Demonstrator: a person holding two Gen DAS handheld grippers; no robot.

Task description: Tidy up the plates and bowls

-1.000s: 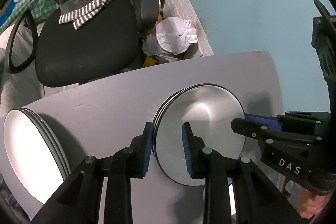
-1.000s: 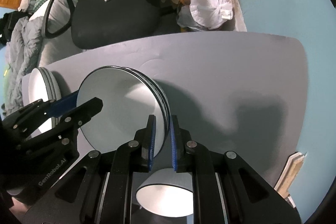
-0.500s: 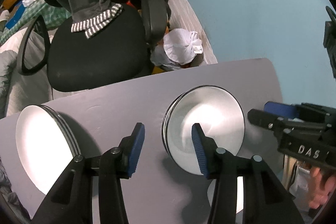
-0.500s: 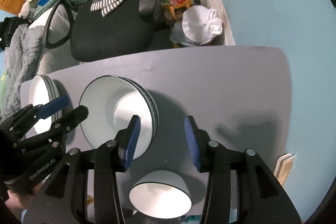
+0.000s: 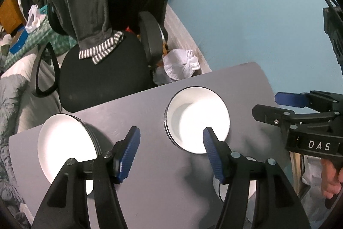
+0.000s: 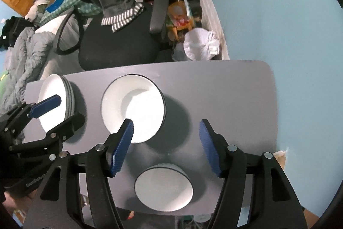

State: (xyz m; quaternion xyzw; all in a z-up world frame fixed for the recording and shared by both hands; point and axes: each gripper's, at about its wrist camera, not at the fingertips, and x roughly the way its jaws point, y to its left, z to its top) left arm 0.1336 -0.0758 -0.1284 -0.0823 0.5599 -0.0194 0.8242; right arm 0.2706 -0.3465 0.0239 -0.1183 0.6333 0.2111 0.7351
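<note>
Matte grey table [image 6: 225,87], round glossy white plate stack [image 6: 133,108], both hand-held grippers just opened wide, ribbed blue pads [image 6: 122,145] empty

Left finger [image 6: 122,143] of your right gripper is covering near rim of middle plate stack [image 6: 133,108]. Your left gripper's arms are hiding most of bowl [image 5: 249,184]. Frame edge is cutting off hand [image 5: 332,179].

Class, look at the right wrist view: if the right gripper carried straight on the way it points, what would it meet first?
Probably bare grey table, between the deep plates and the bowl. The right gripper is open and empty; depth is uncertain.
</note>
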